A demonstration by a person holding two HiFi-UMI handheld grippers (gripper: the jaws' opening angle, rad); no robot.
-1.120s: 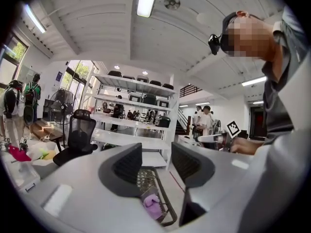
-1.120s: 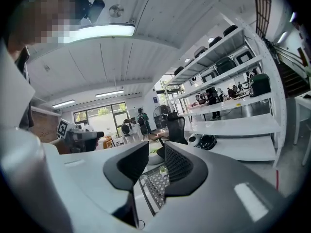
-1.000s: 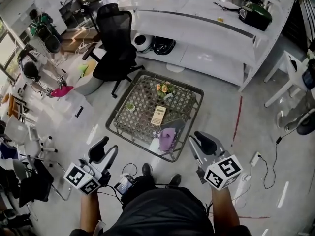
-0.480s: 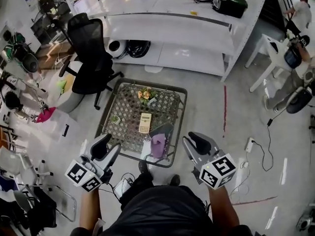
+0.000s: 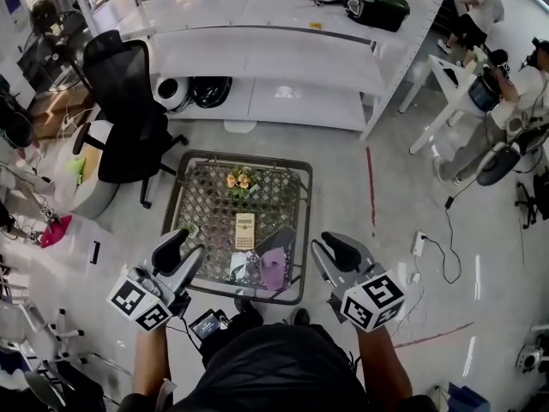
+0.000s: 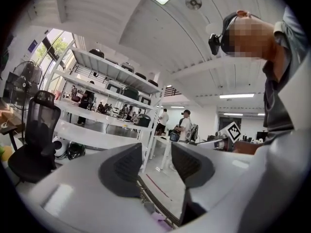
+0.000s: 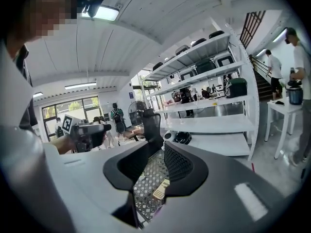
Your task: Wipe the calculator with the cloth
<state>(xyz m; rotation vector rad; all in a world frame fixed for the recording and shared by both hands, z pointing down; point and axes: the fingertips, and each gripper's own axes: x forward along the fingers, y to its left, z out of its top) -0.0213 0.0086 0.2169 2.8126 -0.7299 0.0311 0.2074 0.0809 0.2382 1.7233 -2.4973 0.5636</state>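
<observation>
Approach step, nothing grasped yet. The left gripper (image 5: 184,252) and right gripper (image 5: 333,252) hover at the near side of the low table (image 5: 249,156), jaws parted and empty. The calculator (image 5: 245,231) lies mid-table; the purple cloth (image 5: 274,273) sits at the table's near edge. Next, one gripper probably needs to dip and pinch the cloth. A pale thing (image 5: 239,267) beside the cloth is too small to identify.

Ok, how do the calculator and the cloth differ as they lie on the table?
The calculator is tan, flat and straight-edged, while the cloth is lilac and bunched up. The calculator lies near the middle of the table, and the cloth sits by the near edge, closer to the person. The calculator looks rigid and the cloth looks soft and loosely folded. Both rest on the lattice top, apart from each other and untouched.
</observation>
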